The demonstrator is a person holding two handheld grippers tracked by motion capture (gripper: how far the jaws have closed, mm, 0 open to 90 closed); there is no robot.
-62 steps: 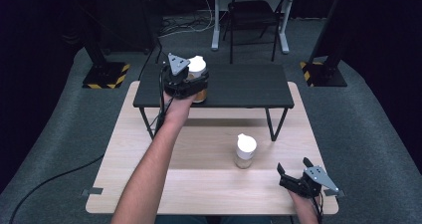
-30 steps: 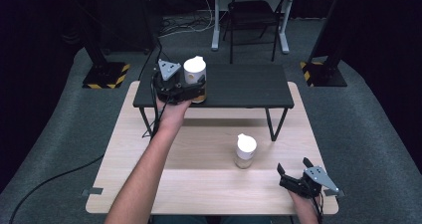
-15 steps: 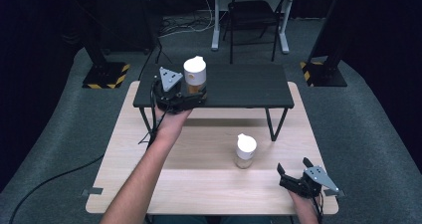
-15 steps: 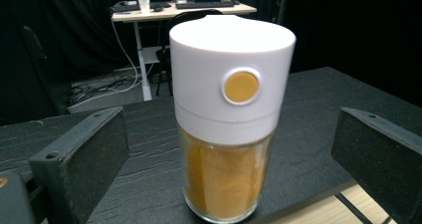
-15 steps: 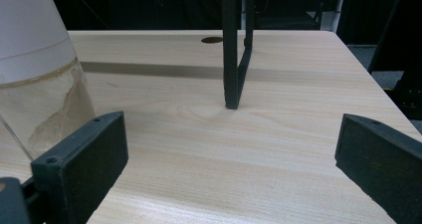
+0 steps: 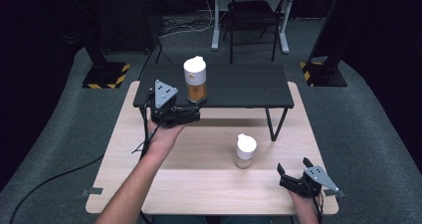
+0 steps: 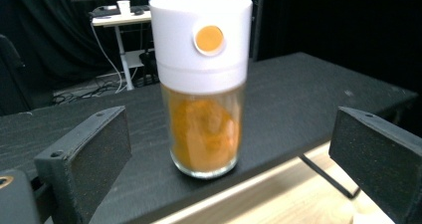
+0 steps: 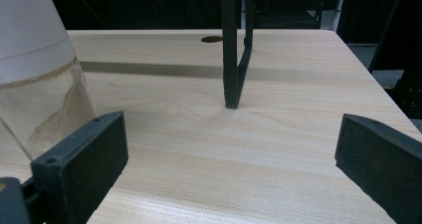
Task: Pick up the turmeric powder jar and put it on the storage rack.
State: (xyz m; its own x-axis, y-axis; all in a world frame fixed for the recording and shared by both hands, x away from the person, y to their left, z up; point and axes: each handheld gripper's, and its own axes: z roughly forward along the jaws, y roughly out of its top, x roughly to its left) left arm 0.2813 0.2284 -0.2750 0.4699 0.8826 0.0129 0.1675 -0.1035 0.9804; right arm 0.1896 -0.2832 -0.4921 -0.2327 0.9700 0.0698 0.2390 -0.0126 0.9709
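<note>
From up high I have my left gripper point(image 6: 191, 115) left of centre in the frame, just below the orange jar point(image 6: 195, 79), which stands upright near the front left edge of the black shelf point(image 6: 239, 87). Its fingers point(image 7: 82, 162) are spread wide with nothing between them. In the left gripper view the jar point(image 7: 203, 82) sits dead centre and beyond the fingertips, its long axis vertical, its glass clear of both pads. I'd judge the jar lies straight ahead of the opening, so whatever comes next turns on that line: forward to close on it, back to leave it there.

My right gripper point(image 6: 294, 170) rests low at the lower right of the frame on the wooden worktop point(image 6: 199, 184), fingers likewise parted and empty. The pale jar point(image 6: 246, 151) stands just up and left of it, showing at the left edge of the right gripper view. The left hand point(image 6: 163, 137) is much the nearer to the orange jar.
</note>
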